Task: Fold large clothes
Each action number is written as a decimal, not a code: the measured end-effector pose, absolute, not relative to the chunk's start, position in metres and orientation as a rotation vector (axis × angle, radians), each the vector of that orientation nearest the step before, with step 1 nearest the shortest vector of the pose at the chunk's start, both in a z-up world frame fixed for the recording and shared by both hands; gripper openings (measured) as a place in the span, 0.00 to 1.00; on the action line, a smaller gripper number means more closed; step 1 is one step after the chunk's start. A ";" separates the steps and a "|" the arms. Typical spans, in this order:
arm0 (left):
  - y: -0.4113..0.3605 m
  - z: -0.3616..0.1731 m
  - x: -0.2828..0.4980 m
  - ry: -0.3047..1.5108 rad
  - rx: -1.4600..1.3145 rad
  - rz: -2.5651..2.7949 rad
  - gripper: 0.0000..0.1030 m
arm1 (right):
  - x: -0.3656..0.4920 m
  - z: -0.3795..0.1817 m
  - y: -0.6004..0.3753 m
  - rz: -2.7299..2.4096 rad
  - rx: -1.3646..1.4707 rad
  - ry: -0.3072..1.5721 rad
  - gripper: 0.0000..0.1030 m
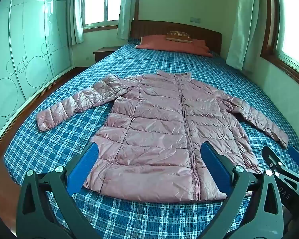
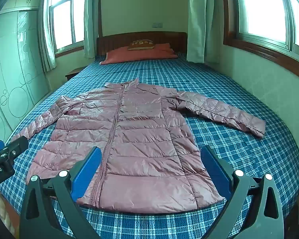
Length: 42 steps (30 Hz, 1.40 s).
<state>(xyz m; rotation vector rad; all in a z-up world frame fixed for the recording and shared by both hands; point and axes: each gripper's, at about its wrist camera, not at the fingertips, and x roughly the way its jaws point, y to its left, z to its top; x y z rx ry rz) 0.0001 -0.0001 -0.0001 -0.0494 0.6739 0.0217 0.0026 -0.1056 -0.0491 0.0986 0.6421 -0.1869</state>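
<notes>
A pink quilted puffer jacket point(image 1: 159, 131) lies flat and zipped on the blue plaid bed point(image 1: 139, 219), collar toward the headboard, both sleeves spread out to the sides. It also shows in the right wrist view point(image 2: 133, 145). My left gripper point(image 1: 149, 159) is open and empty, held above the jacket's hem on its left half. My right gripper point(image 2: 151, 163) is open and empty above the hem on the right half. The right gripper shows at the right edge of the left wrist view point(image 1: 285, 167); the left gripper shows at the left edge of the right wrist view point(image 2: 4, 153).
A red pillow point(image 1: 173, 44) with a small brown cushion point(image 1: 179, 35) lies at the wooden headboard point(image 1: 207, 32). A wardrobe point(image 1: 20, 49) with circle patterns stands left of the bed. Windows with curtains are behind and to the right. A nightstand point(image 1: 104, 52) stands at the far left.
</notes>
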 end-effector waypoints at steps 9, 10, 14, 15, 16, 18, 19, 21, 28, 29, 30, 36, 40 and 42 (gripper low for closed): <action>0.004 -0.002 -0.005 0.677 -0.055 0.021 0.98 | 0.002 -0.051 -0.105 -0.186 0.100 0.637 0.96; 0.004 -0.002 -0.005 0.677 -0.053 0.023 0.98 | 0.002 -0.051 -0.105 -0.186 0.101 0.637 0.96; 0.000 -0.003 -0.003 0.681 -0.049 0.028 0.98 | -0.002 -0.051 -0.100 -0.187 0.101 0.634 0.96; 0.000 -0.003 -0.002 0.682 -0.049 0.029 0.98 | 0.003 -0.053 -0.104 -0.183 0.107 0.642 0.96; 0.000 -0.003 -0.002 0.683 -0.050 0.027 0.98 | 0.002 -0.053 -0.104 -0.183 0.109 0.643 0.96; 0.000 -0.003 -0.002 0.684 -0.050 0.027 0.98 | 0.002 -0.053 -0.104 -0.183 0.108 0.643 0.96; 0.000 -0.003 -0.002 0.684 -0.050 0.028 0.98 | 0.002 -0.053 -0.104 -0.182 0.109 0.643 0.96; 0.000 -0.004 -0.002 0.685 -0.050 0.027 0.98 | 0.001 -0.054 -0.103 -0.182 0.107 0.643 0.96; -0.001 -0.005 -0.004 0.686 -0.049 0.028 0.98 | 0.001 -0.056 -0.103 -0.182 0.107 0.645 0.96; -0.001 -0.005 -0.004 0.687 -0.049 0.028 0.98 | 0.001 -0.056 -0.103 -0.182 0.106 0.646 0.96; -0.001 -0.005 -0.004 0.687 -0.048 0.028 0.98 | 0.001 -0.057 -0.102 -0.181 0.107 0.646 0.96; -0.001 -0.009 -0.005 0.690 -0.048 0.029 0.98 | 0.000 -0.058 -0.102 -0.182 0.108 0.646 0.96; 0.000 -0.009 -0.006 0.693 -0.048 0.029 0.98 | 0.001 -0.058 -0.102 -0.182 0.107 0.647 0.96; 0.000 -0.009 -0.005 0.691 -0.048 0.030 0.98 | 0.001 -0.058 -0.102 -0.182 0.107 0.647 0.96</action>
